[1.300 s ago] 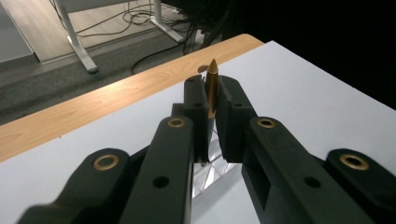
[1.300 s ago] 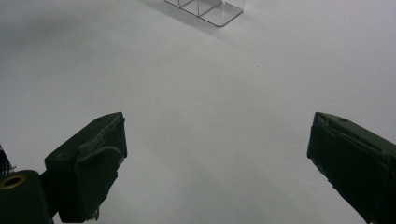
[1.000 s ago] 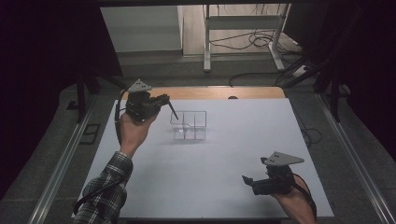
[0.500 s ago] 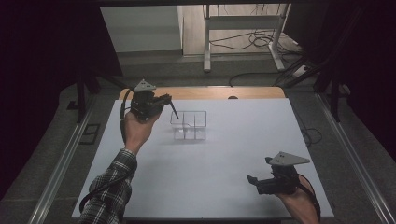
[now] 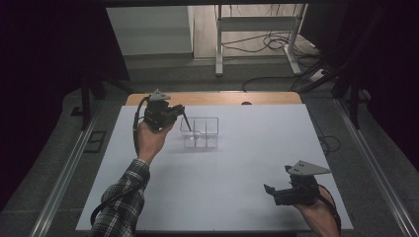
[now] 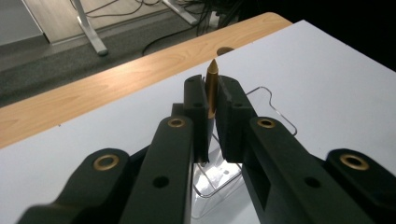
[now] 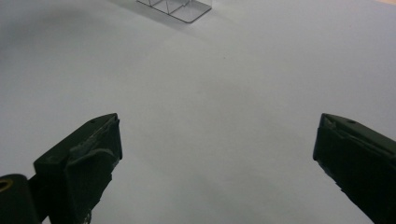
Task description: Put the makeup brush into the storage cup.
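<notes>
Landmark: clear compartment box (image 5: pixel 199 133), set on the white table sheet (image 5: pixel 227 187) toward its far side.

Left gripper (image 5: pixel 177 112): seen held up at the box's left edge in the high view, carried by a hand with a plaid sleeve (image 5: pixel 118 207). Its jaws are closed narrow on a slim gold-tipped pen (image 6: pixel 212 86); in the left gripper view (image 6: pixel 211 114) the pen is seen clamped between the two black pads, its pointed gold end standing out past them. In the high view the pen's dark shaft (image 5: pixel 187 120) is slanted down over the box's left compartments; whether the tip touches the box cannot be told. The box's thin curved rim (image 6: pixel 275 109) is seen just beyond and under the jaws.

Right gripper (image 5: pixel 271 190): held low over the sheet, well apart from the box, toward the near right. In the right gripper view (image 7: pixel 217 154) the jaws are spread wide with nothing between them but bare sheet; the box (image 7: pixel 175 8) is seen far ahead.
</notes>
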### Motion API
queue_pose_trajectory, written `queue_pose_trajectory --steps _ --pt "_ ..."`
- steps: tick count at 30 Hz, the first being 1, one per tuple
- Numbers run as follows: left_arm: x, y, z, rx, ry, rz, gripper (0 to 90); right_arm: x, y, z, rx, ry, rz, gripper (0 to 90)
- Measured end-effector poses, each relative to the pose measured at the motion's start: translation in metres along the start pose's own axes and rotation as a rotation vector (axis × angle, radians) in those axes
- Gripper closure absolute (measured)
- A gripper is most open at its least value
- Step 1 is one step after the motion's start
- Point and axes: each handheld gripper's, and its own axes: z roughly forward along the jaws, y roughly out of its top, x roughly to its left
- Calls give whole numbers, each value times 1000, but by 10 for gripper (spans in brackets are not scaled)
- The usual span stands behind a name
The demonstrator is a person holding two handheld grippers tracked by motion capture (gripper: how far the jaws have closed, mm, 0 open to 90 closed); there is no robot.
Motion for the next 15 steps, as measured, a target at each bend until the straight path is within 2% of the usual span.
queue_pose_trajectory --steps 7,15 --pt "1 -6 8 13 -3 -11 840 -1 -2 1 2 1 8 0" --pt "0 -15 18 30 -5 -22 841 0 -2 3 13 0 -7 0"
